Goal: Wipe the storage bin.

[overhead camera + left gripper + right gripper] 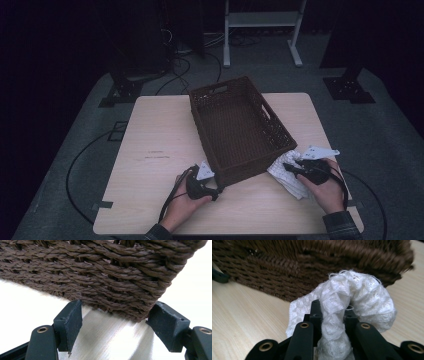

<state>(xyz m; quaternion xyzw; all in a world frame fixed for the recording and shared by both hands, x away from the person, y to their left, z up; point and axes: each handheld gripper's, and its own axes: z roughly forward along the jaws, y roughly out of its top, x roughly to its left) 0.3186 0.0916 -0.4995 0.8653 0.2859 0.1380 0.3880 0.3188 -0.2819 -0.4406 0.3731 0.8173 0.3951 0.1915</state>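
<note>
The right gripper (332, 315) has its jaws clenched on a bunched fold of the white cloth (352, 297); the fabric is squeezed narrow between them and bulges in a loop above and to either side of the tips. In the high view the right gripper (295, 169) sits at the basket's near right corner, with the cloth (287, 176) partly lying on the desk (155, 145) just under and ahead of the jaws, touching the basket's wall. Directly beyond the jaws stands the brown woven basket (287, 272), close behind the cloth.

The left gripper (113, 322) has its jaws spread wide, grasping nothing. The basket's (100, 277) bottom corner sits just ahead of the gap between them, its lower edge close to both tips; whether either tip touches the weave cannot be told. Bare desk (110, 340) shows between the jaws. In the high view the left gripper (216, 192) lies at the basket's (235, 125) near left corner.

Left of the left jaws the desk is open and bare up to its edge; behind both grippers a strip of desk runs to the near edge. Right of the right jaws little desk remains before the edge.
</note>
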